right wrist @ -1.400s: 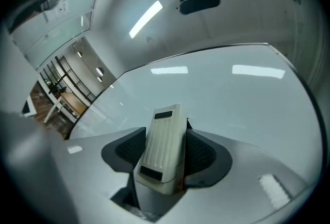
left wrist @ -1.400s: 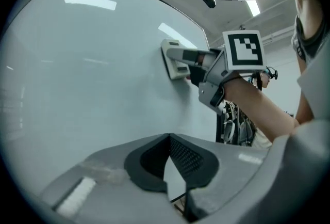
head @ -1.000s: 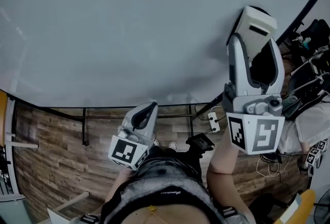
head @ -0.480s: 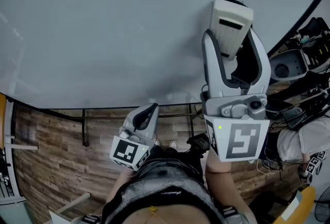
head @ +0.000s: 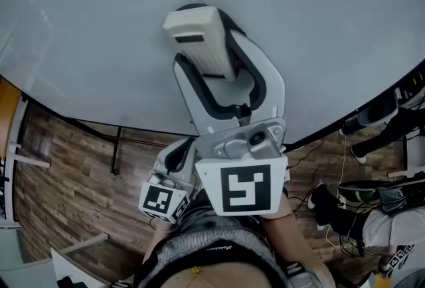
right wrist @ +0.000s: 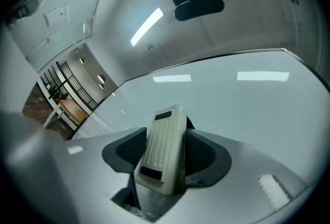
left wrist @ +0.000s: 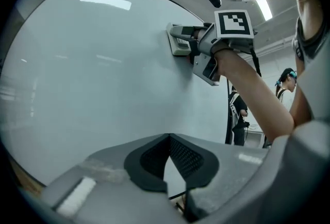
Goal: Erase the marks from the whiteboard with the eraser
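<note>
A cream ribbed eraser (head: 198, 40) (right wrist: 162, 148) (left wrist: 178, 40) lies flat against the whiteboard (head: 93, 21) (left wrist: 93, 63) (right wrist: 247, 109), gripped between the jaws of my right gripper (head: 202, 48) (right wrist: 164, 153) (left wrist: 181, 42), which is shut on it. No marks show on the board in any view. My left gripper (head: 178, 157) (left wrist: 168, 160) hangs low in front of the body, below the board's lower edge, its jaws closed with nothing between them.
The board stands on a black metal frame (head: 119, 147) over a wood-plank floor (head: 60, 180). Cables and bags (head: 372, 200) lie on the floor at the right. A person (left wrist: 238, 114) stands beyond the board's right edge.
My right gripper has swept the eraser leftward across the board, from the right side to near its middle. The left gripper has barely moved.
</note>
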